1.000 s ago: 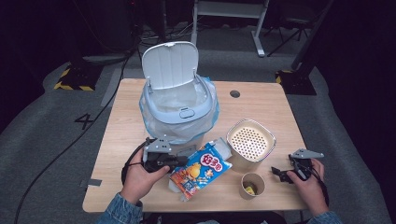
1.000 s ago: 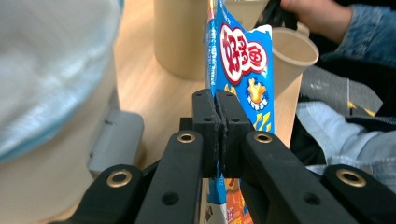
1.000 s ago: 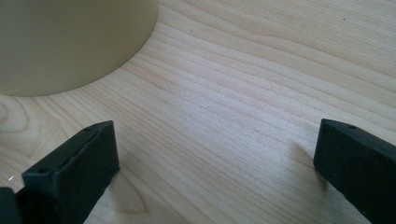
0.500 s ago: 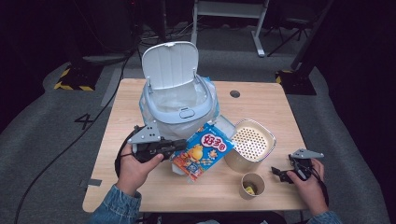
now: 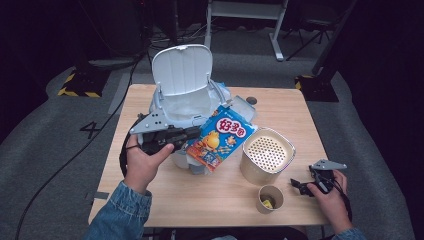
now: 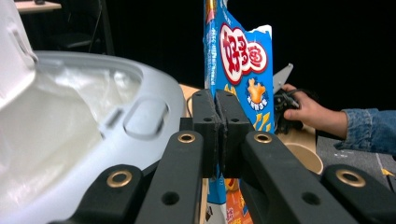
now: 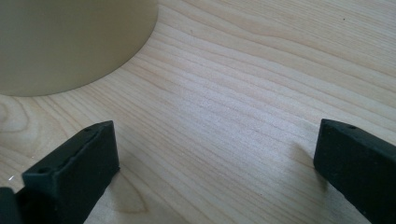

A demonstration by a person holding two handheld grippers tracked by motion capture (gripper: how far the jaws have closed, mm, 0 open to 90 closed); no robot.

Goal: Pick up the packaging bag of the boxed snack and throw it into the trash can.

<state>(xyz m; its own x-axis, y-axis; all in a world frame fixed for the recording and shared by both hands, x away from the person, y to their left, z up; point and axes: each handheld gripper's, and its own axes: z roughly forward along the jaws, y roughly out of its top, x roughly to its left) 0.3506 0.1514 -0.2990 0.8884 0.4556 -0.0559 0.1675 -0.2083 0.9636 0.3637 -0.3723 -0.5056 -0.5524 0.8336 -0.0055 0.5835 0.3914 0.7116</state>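
Note:
A blue and orange snack bag (image 5: 220, 137) hangs in the air beside the front rim of a pale grey lidded bin (image 5: 172, 107). My left gripper (image 5: 196, 132) is shut on the bag's left edge. In the left gripper view the jaws (image 6: 220, 100) are pressed together on the bag (image 6: 240, 60), with the bin's rim (image 6: 149, 112) and its plastic liner to the left. The bin's lid (image 5: 182, 70) stands open. My right gripper (image 5: 297, 186) rests low at the table's front right. Its jaws (image 7: 215, 135) stand open and wide apart over bare wood.
A beige canister with a perforated top (image 5: 267, 155) stands right of the bag. A small paper cup (image 5: 270, 198) with something yellow inside sits in front of it. A beige round wall (image 7: 70, 42) lies ahead of the right gripper. The wooden table (image 5: 300, 110) has dark floor around it.
My left gripper has lifted the snack bag off the table and carried it up and back toward the bin's opening. The right hand has stayed still.

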